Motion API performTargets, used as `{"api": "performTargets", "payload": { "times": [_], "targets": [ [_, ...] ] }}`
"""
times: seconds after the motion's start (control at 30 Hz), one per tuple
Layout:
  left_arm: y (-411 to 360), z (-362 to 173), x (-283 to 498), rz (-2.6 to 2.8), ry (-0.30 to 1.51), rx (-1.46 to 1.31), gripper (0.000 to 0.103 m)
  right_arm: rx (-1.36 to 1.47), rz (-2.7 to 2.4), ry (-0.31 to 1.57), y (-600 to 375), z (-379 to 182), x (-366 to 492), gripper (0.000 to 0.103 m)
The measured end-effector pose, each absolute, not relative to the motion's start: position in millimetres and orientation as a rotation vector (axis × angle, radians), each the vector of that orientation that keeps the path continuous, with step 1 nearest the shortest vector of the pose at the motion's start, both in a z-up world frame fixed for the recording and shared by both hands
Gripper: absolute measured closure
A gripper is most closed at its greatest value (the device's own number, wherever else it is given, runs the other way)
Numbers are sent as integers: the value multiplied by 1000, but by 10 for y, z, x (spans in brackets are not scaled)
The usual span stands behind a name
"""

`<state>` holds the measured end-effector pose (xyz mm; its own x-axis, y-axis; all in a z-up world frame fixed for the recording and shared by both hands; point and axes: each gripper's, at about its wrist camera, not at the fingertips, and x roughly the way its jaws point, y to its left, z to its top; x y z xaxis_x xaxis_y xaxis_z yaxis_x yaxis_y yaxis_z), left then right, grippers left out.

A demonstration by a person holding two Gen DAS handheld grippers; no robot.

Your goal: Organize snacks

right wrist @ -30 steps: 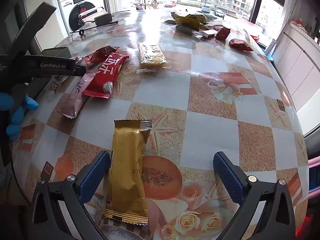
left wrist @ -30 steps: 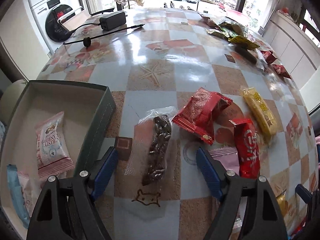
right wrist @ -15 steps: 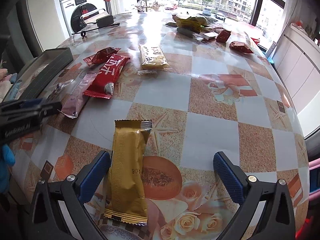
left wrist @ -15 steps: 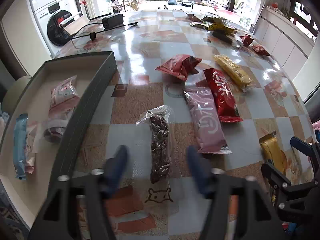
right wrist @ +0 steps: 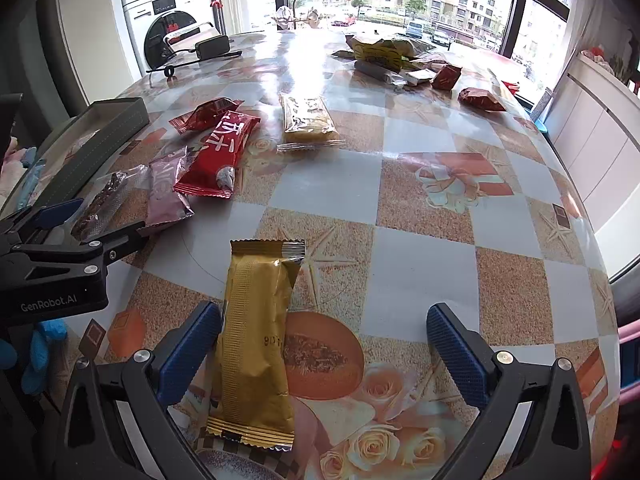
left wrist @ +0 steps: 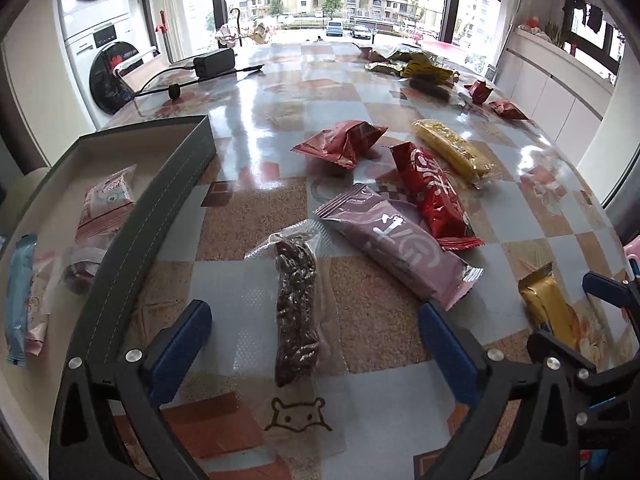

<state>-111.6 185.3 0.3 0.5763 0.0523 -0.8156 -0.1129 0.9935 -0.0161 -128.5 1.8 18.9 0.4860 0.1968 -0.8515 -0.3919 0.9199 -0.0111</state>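
Note:
My left gripper point(left wrist: 314, 336) is open, its blue fingers either side of a clear pack with a dark brown snack point(left wrist: 295, 308) on the table. Beside that pack lie a mauve pack point(left wrist: 400, 250), a red pack point(left wrist: 432, 192), a yellow pack point(left wrist: 452, 154) and a red bag point(left wrist: 340, 144). The grey box point(left wrist: 160, 204) at left holds a pink pack point(left wrist: 108, 200), a light blue pack point(left wrist: 18, 296) and others. My right gripper point(right wrist: 324, 336) is open around a gold pack point(right wrist: 256, 336), its left finger touching the pack. The left gripper point(right wrist: 76, 220) shows at the left of the right wrist view.
More snacks are piled at the far right of the table point(left wrist: 420, 68). A black adapter with a cable point(left wrist: 214, 62) lies at the far left. A washing machine point(left wrist: 104, 64) stands behind the table. White cabinets point(left wrist: 560, 92) run along the right wall.
My left gripper has pulled back from the snacks and turned; the box now sits further left in its view. It has stayed open. The right gripper has not moved.

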Motion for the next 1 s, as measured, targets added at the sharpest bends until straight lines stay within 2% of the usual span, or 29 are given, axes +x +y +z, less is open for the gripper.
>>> {"api": "performTargets", "payload": {
  "times": [1.0],
  "targets": [
    [1849, 5, -1129, 97, 947, -68, 0, -214, 363, 994, 9, 178, -1292, 0]
  ]
}}
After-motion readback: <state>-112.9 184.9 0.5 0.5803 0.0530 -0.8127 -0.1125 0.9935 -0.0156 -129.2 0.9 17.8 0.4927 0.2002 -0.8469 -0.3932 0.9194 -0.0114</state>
